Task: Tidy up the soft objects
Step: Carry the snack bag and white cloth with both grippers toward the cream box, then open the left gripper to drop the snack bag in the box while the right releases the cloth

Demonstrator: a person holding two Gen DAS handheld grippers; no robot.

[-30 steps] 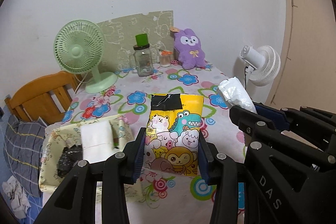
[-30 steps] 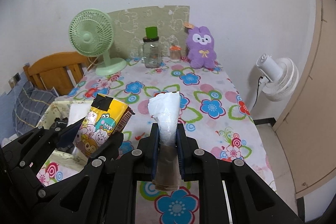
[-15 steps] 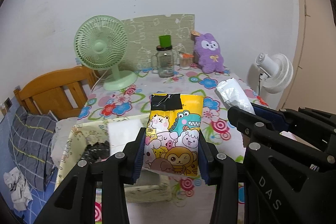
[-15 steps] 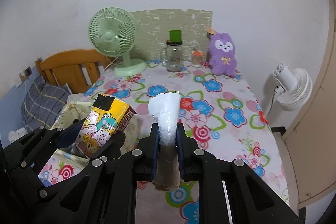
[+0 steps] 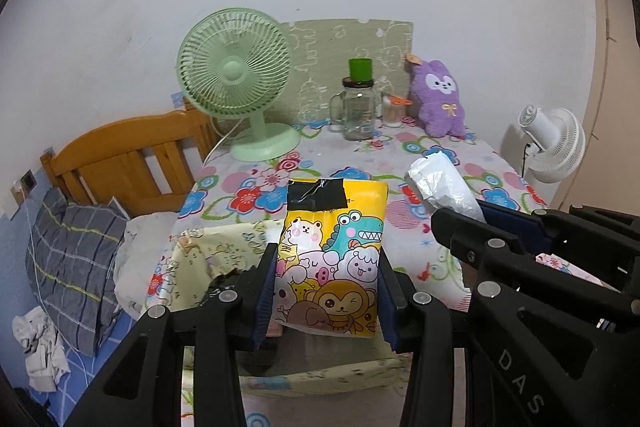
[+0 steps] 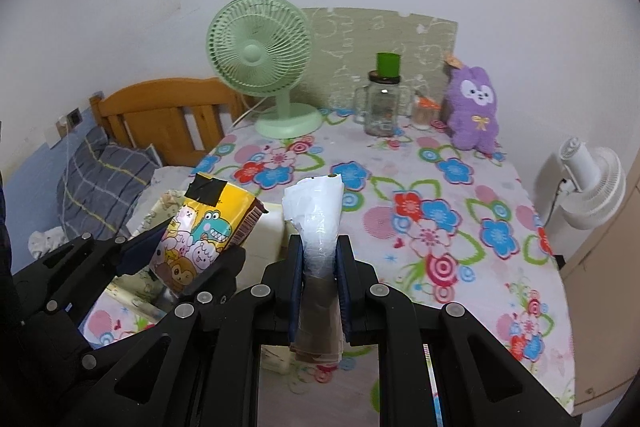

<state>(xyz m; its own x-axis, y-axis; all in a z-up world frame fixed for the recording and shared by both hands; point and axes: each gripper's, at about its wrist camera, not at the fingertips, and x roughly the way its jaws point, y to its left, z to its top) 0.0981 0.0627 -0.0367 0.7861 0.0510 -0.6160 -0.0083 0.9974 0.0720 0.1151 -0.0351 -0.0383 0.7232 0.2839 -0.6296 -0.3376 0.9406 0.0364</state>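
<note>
Glossy yellow cartoon packet (image 5: pixel 334 259) pinched by left gripper (image 5: pixel 328 291); right gripper (image 6: pixel 320 283) squeezes crinkly white plastic bundle (image 6: pixel 314 215), both above the floral table (image 6: pixel 460 211).

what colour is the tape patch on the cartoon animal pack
Black, across the top of the yellow cartoon pack; clearest in the left wrist view.

Yellow cartoon-animal packet (image 5: pixel 334 259) upright, black tape on top, white crinkled plastic bundle (image 6: pixel 316 223) upright beside it
</note>
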